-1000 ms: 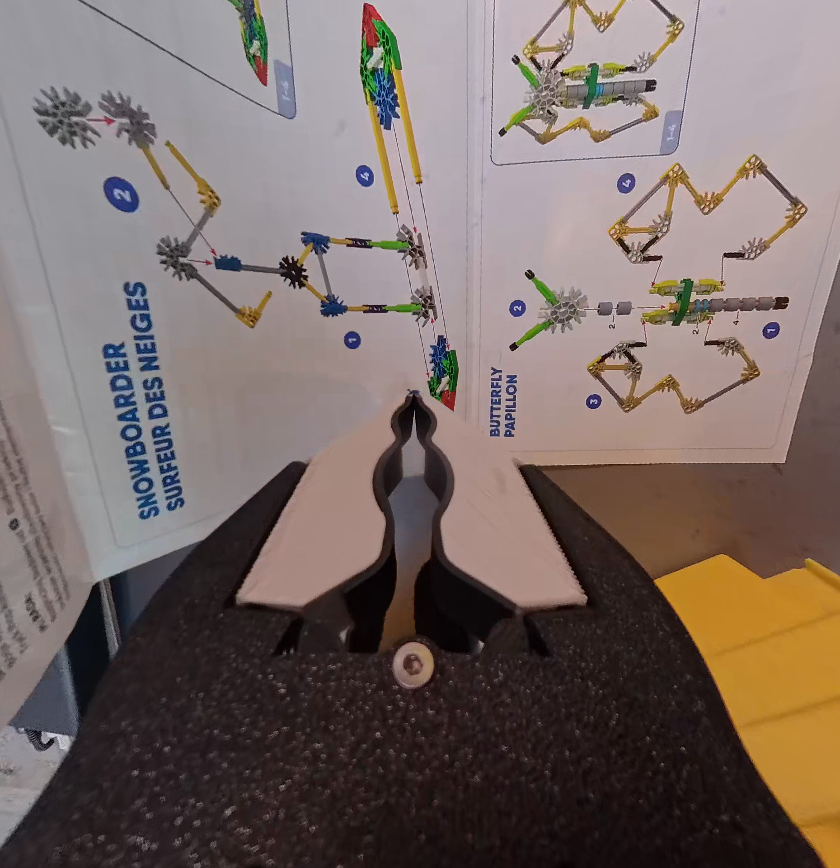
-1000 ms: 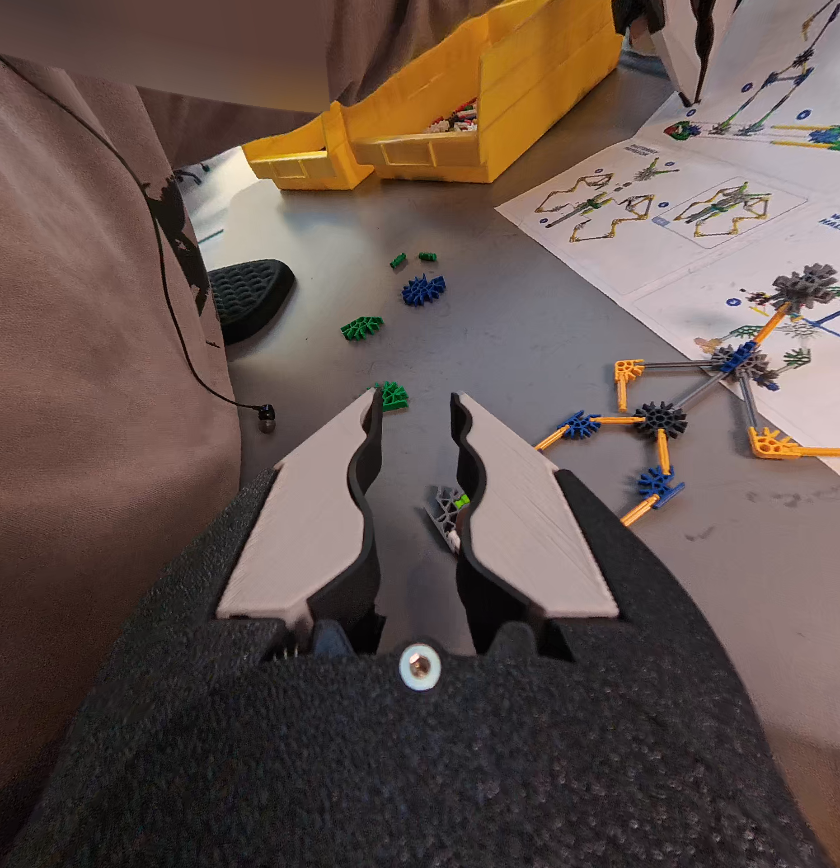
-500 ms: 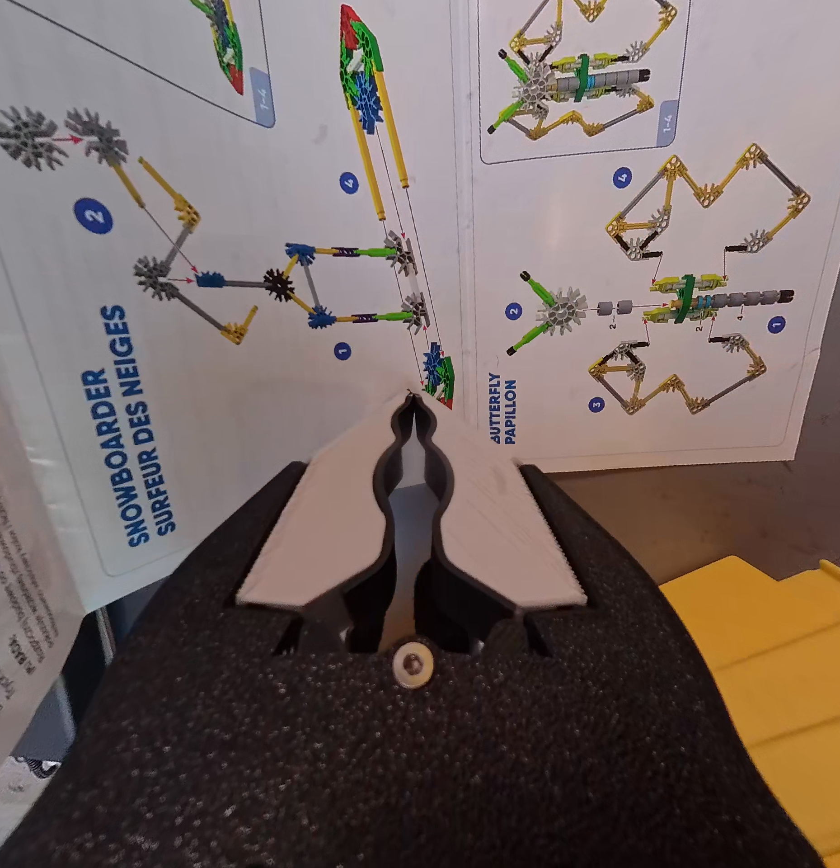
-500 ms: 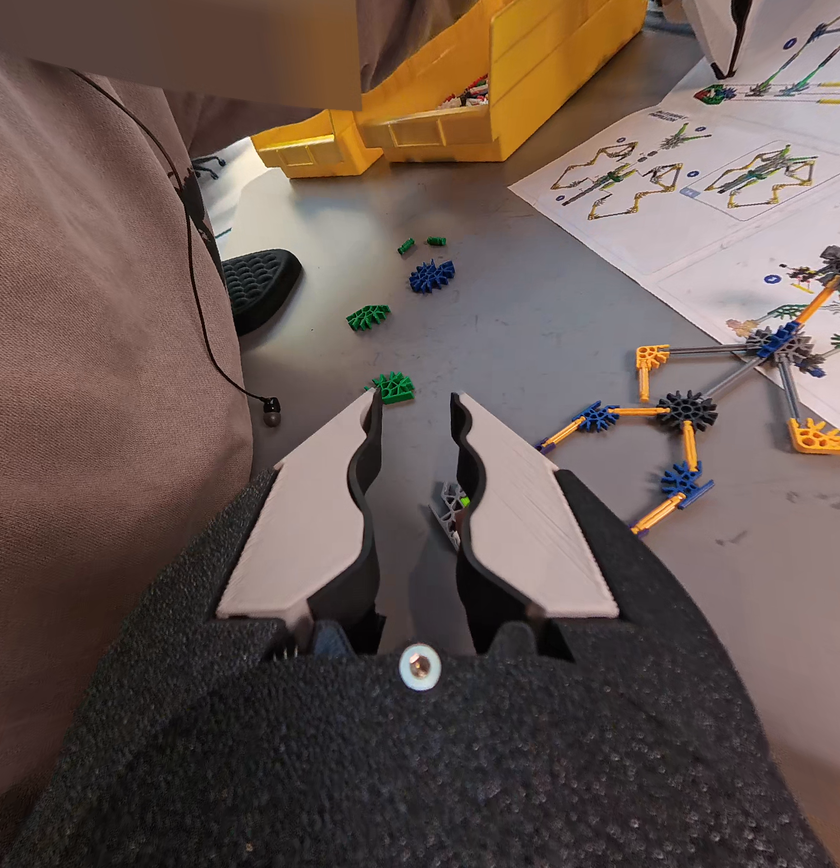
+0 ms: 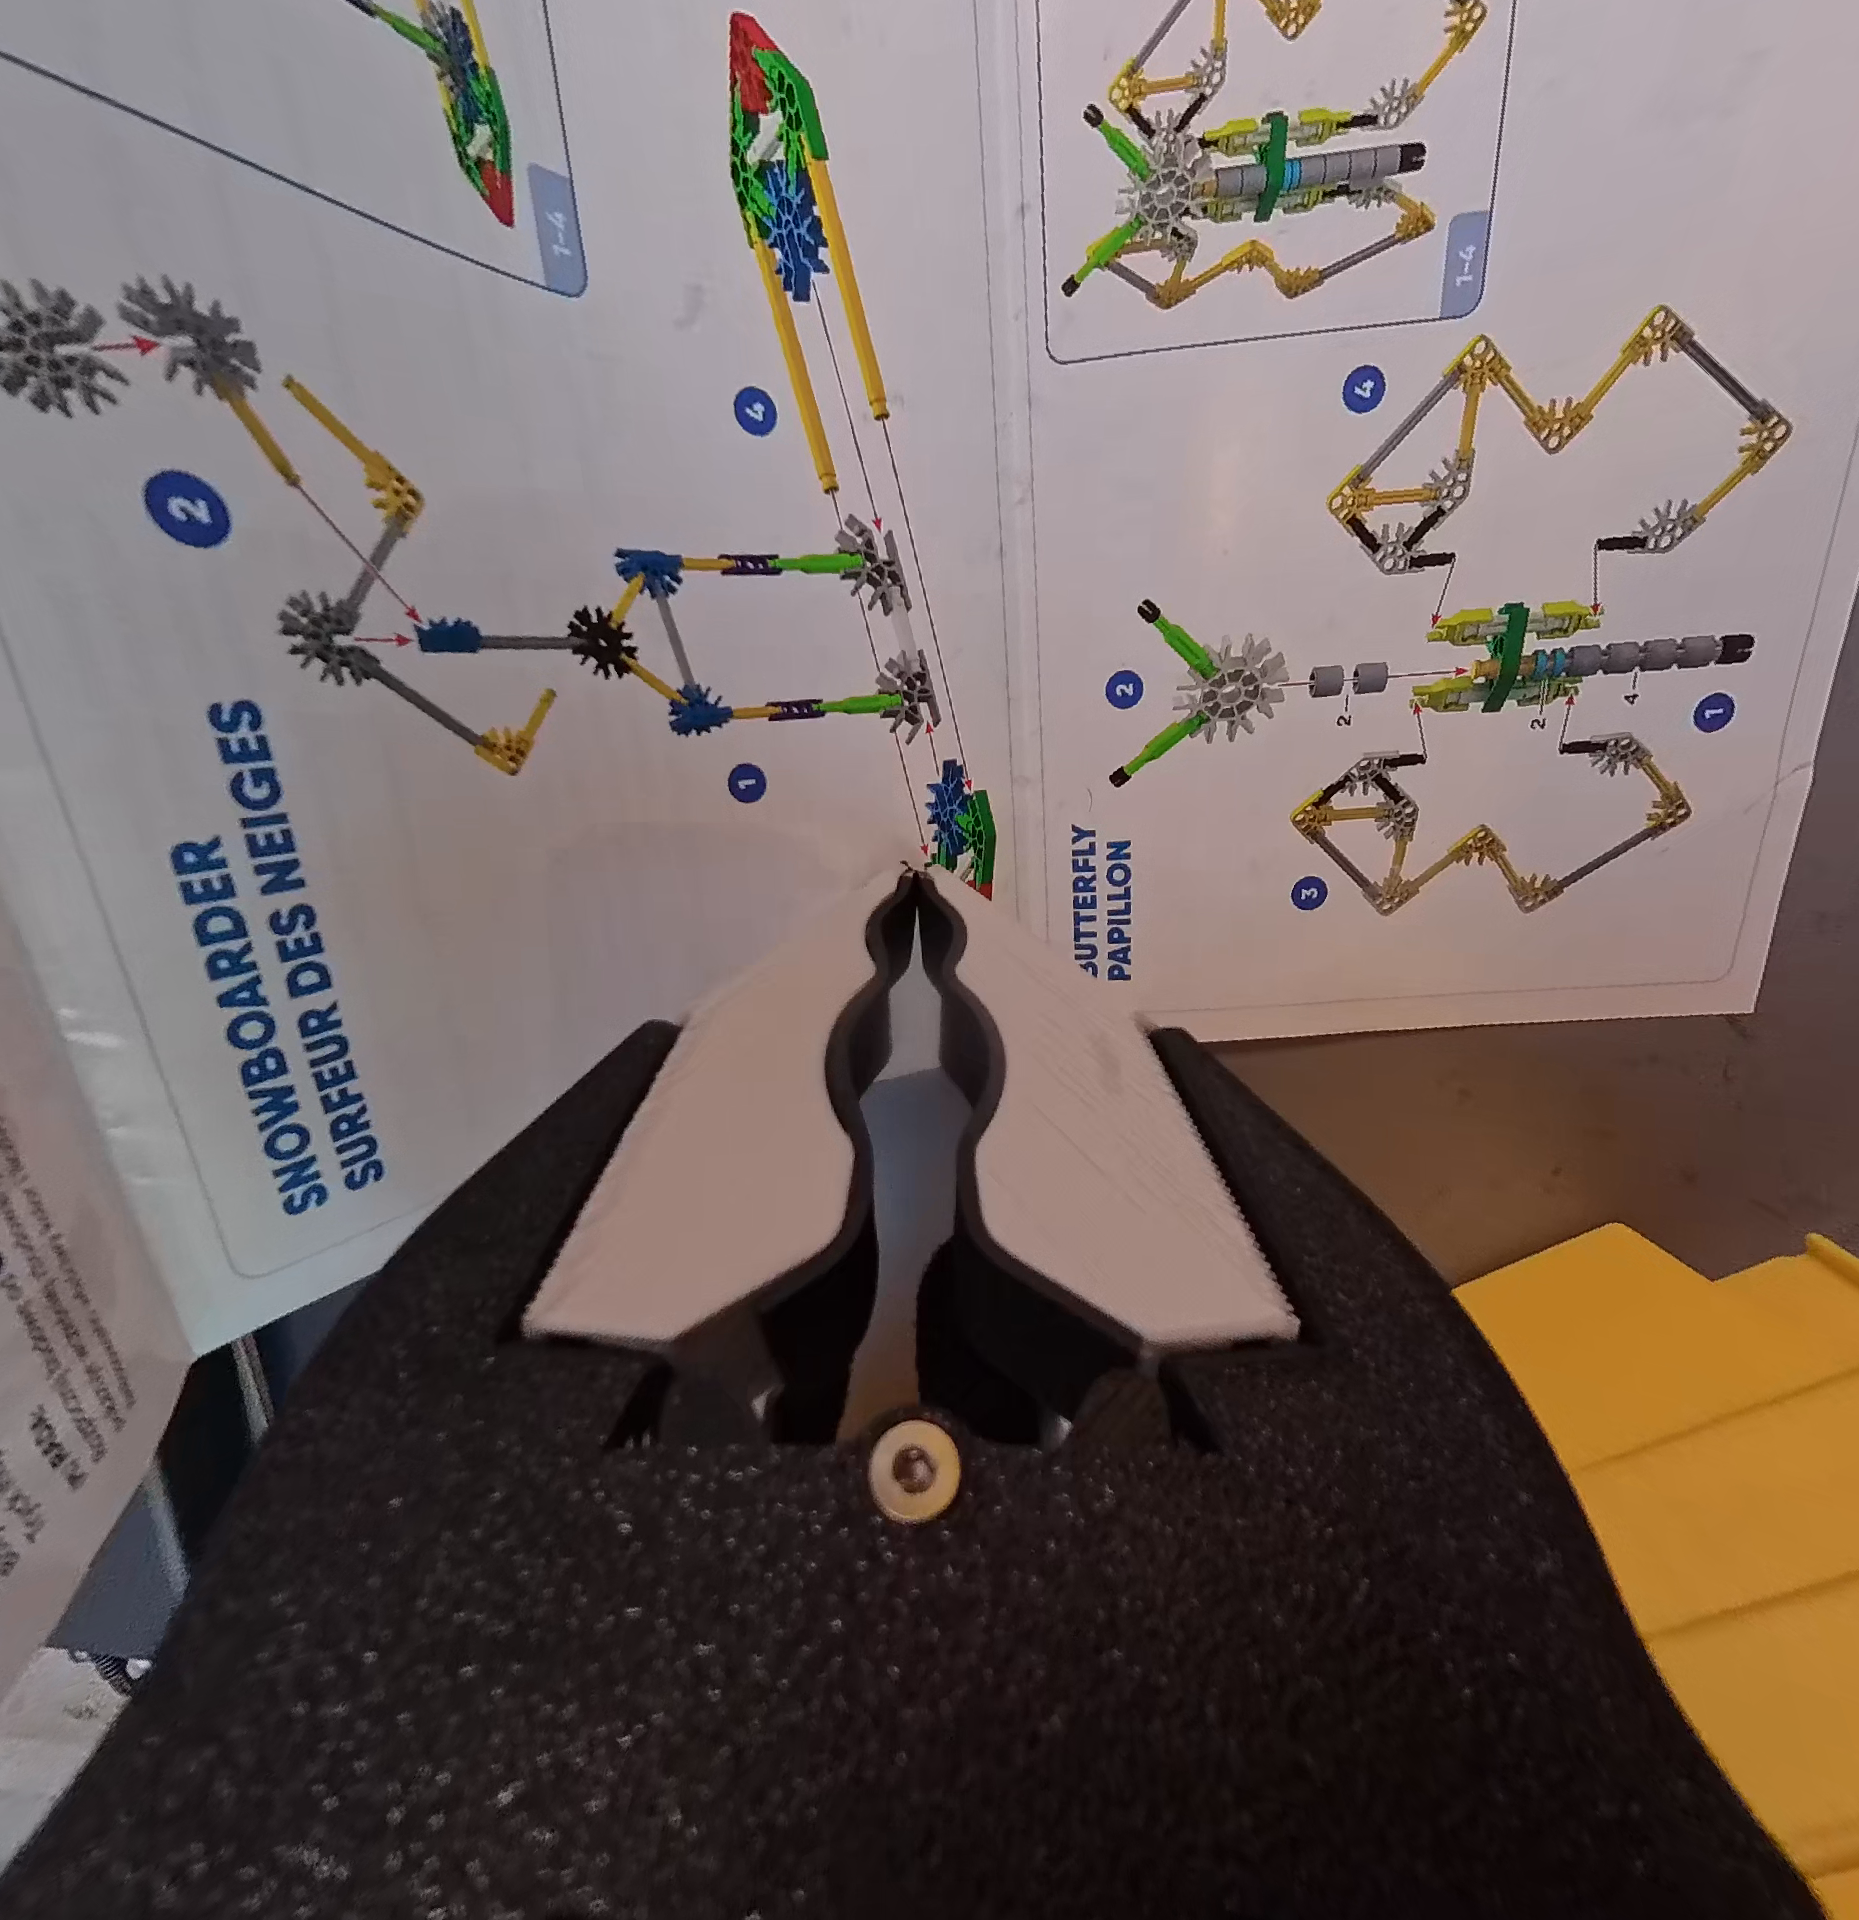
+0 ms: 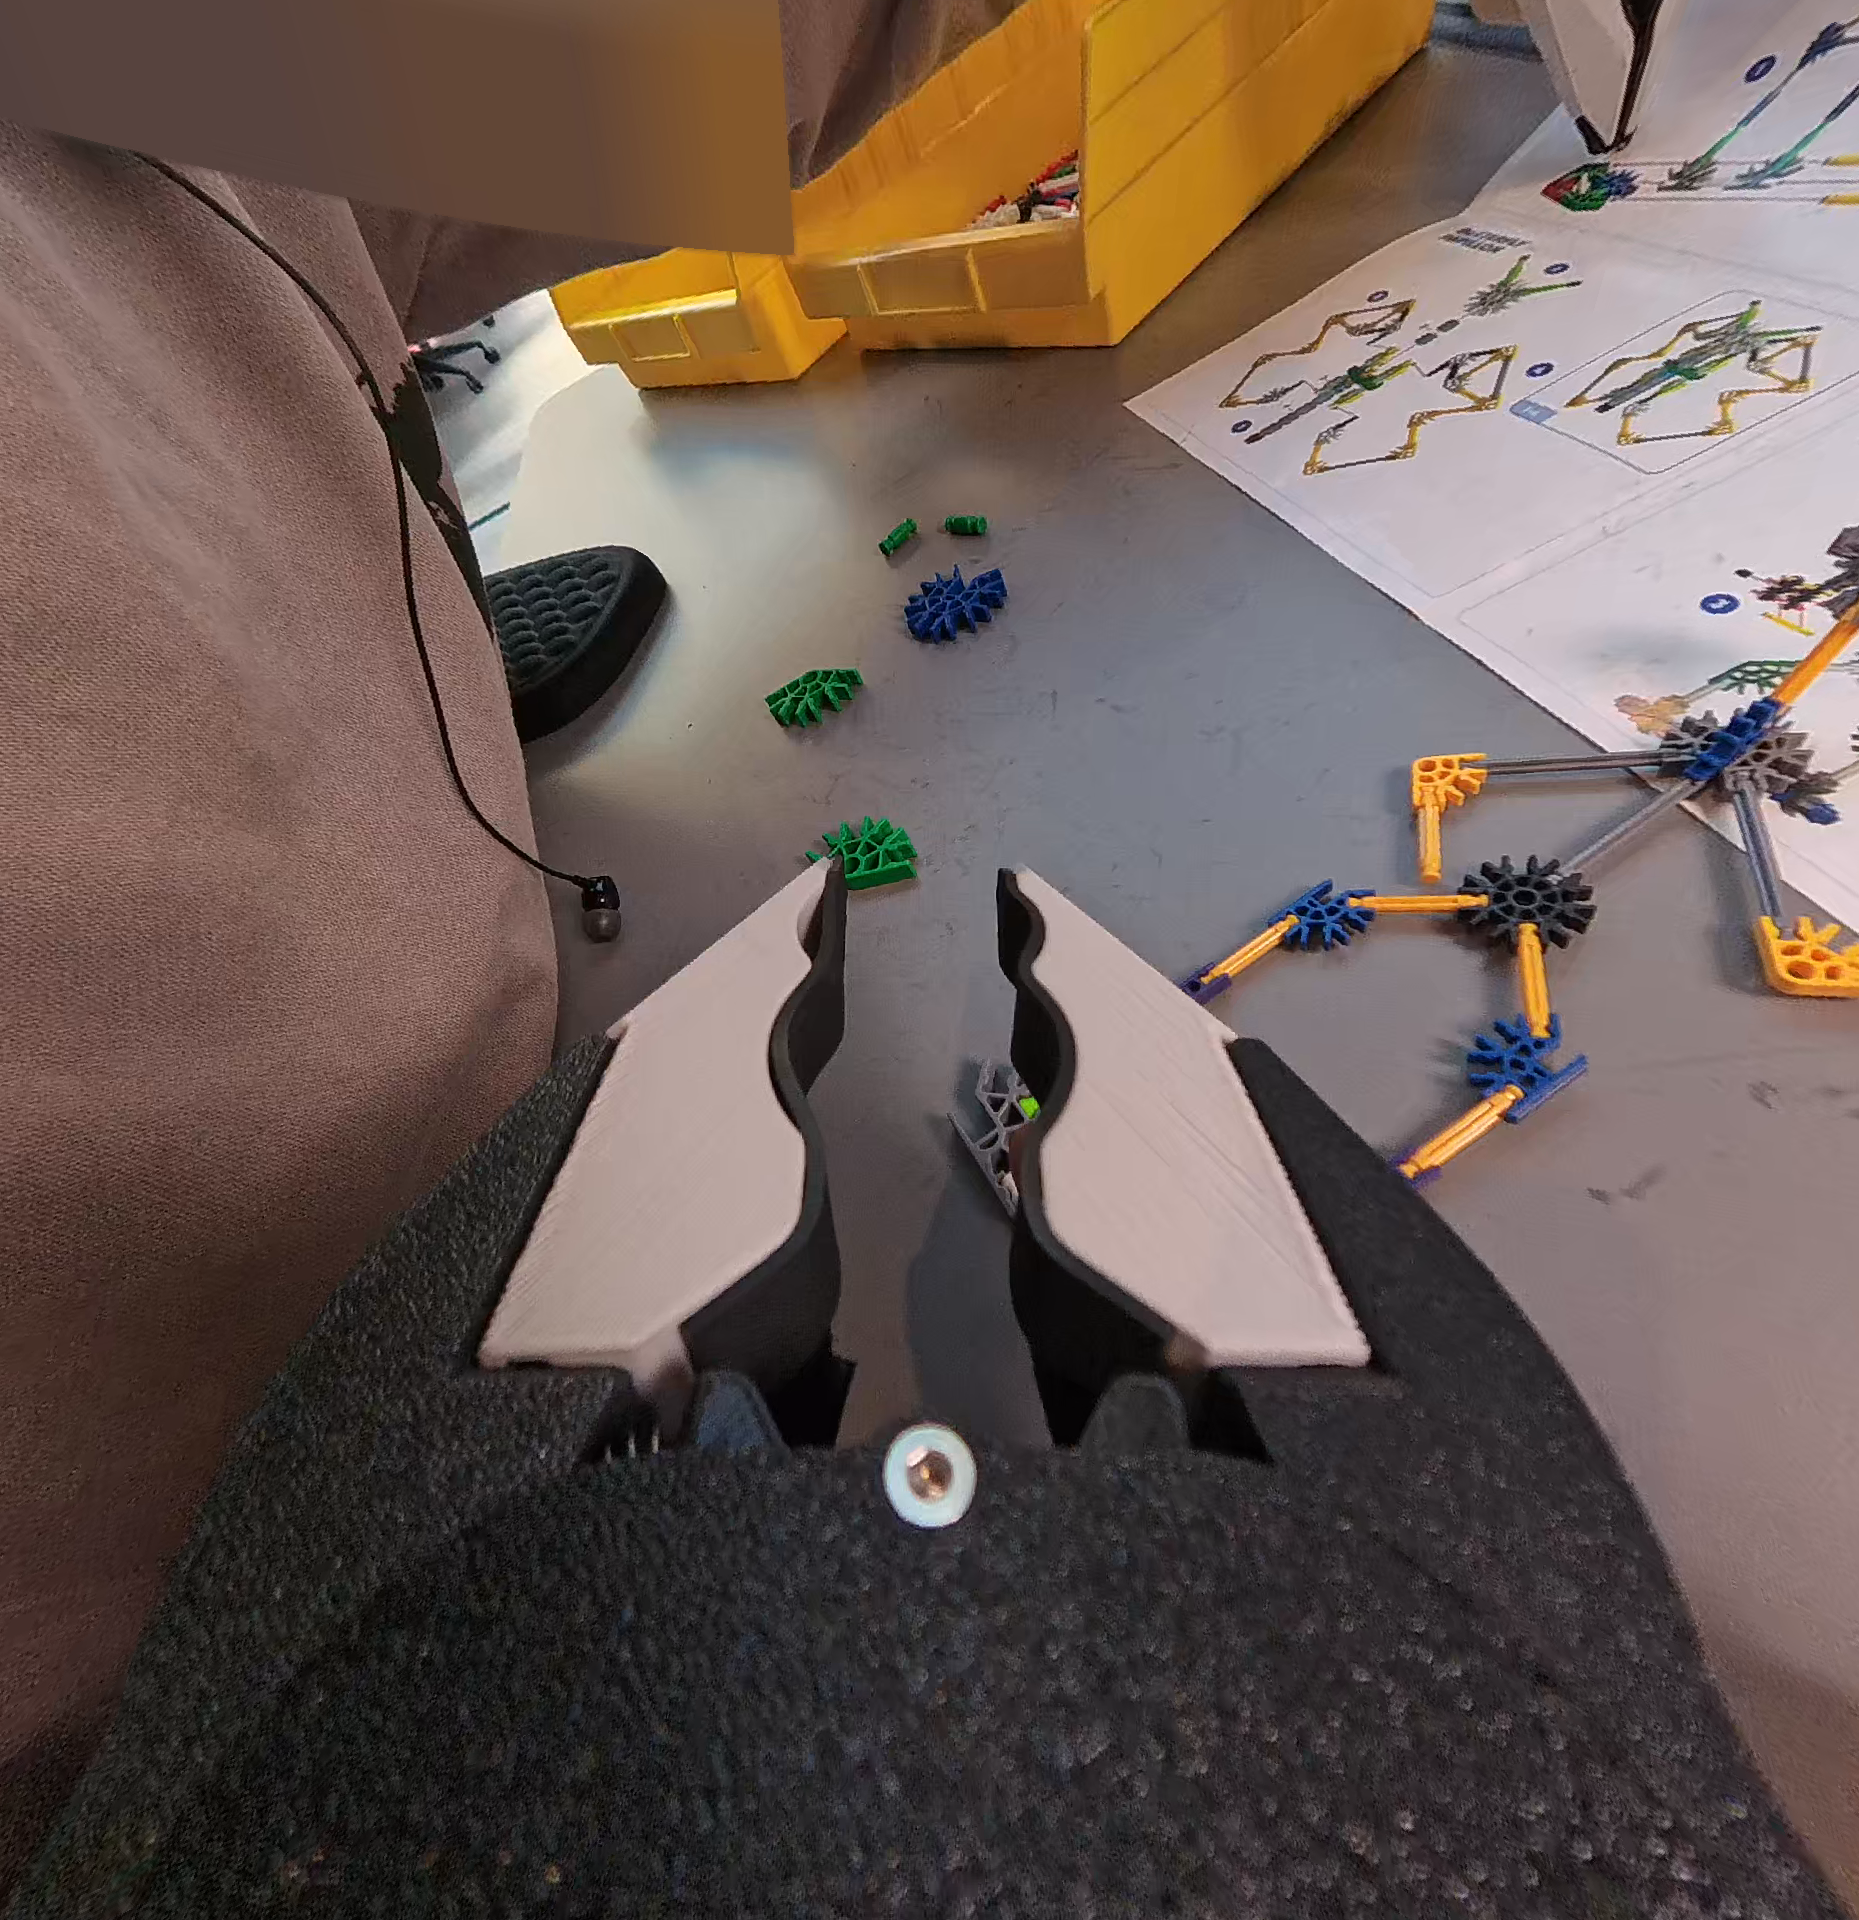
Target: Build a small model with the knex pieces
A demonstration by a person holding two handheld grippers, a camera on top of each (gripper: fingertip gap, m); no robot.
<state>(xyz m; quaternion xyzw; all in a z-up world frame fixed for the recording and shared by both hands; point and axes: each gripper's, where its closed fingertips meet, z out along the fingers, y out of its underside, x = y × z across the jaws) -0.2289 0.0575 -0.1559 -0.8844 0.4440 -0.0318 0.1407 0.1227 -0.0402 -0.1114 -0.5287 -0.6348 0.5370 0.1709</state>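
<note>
Right wrist view showed a grey worktop [image 6: 1164,665] strewn with green and blue connectors, yellow bins [image 6: 1008,260] behind. The right tool [image 6: 920,883] hung spread above it. The left tool [image 5: 912,883] was pressed together (tips on the instruction sheet [image 5: 592,935]).

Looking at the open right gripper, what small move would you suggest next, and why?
Probably shift the right gripper slightly to its right and lower it. Its jaws stand open above the grey table, and the small grey connector piece sits partly hidden beside its right-hand finger, not centred between them.
</note>
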